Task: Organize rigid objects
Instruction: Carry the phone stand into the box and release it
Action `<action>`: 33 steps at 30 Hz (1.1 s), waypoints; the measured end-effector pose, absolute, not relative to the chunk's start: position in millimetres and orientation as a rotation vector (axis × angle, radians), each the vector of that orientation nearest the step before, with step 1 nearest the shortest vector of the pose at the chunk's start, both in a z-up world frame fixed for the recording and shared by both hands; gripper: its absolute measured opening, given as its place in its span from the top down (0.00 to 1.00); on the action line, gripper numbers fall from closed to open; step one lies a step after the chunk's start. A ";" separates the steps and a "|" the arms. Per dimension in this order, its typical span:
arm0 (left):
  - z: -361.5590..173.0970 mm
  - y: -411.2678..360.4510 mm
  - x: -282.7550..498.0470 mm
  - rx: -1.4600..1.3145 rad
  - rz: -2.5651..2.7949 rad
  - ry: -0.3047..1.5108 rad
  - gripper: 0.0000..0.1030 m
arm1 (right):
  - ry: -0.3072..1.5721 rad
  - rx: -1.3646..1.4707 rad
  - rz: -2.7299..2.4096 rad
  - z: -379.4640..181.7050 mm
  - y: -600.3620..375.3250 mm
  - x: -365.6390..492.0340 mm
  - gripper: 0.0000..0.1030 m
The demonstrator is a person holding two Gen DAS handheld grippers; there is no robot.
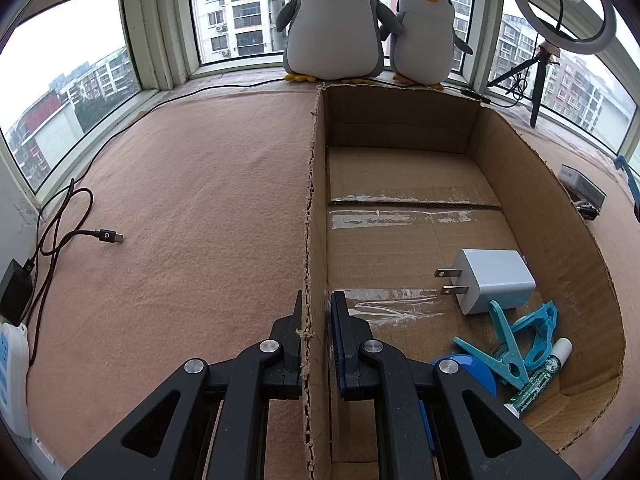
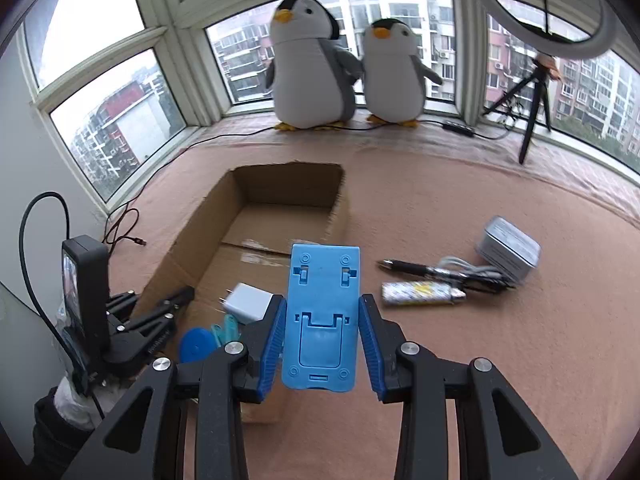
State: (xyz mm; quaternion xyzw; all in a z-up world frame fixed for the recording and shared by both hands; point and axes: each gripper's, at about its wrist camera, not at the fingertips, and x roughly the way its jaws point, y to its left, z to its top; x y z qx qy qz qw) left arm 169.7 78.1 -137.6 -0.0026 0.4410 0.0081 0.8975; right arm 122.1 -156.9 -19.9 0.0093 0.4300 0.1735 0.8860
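My left gripper (image 1: pixel 316 316) is shut on the left wall of the open cardboard box (image 1: pixel 310 208), one finger outside and one inside. Inside the box lie a white plug charger (image 1: pixel 490 286), teal clothes pegs (image 1: pixel 516 340), a blue disc (image 1: pixel 472 368) and a small green tube (image 1: pixel 538 378). My right gripper (image 2: pixel 322 312) is shut on a blue plastic phone stand (image 2: pixel 322 316), held up above the near right corner of the box (image 2: pixel 208 224). The left gripper (image 2: pixel 160 316) shows in the right wrist view on the box's left wall.
To the right of the box on the pink felt lie a pen (image 2: pixel 408 267), a patterned lighter (image 2: pixel 420 294), a coiled grey cable (image 2: pixel 464 274) and a grey tin (image 2: pixel 508 248). Two plush penguins (image 2: pixel 312 64) and a ring-light tripod (image 2: pixel 532 116) stand by the window. A cable end (image 1: pixel 108 236) and power strip (image 1: pixel 12 376) lie left.
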 end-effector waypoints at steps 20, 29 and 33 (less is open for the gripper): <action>-137.2 76.1 170.0 -0.009 0.013 0.913 0.91 | 0.949 -0.031 0.414 -47.0 -99.6 138.8 0.68; -137.5 76.6 170.3 -0.010 0.013 0.914 0.91 | 0.949 -0.029 0.418 -49.8 -100.2 138.3 0.56; -137.8 76.2 170.4 -0.008 0.014 0.914 0.91 | 0.944 -0.024 0.421 -47.8 -101.2 136.7 0.56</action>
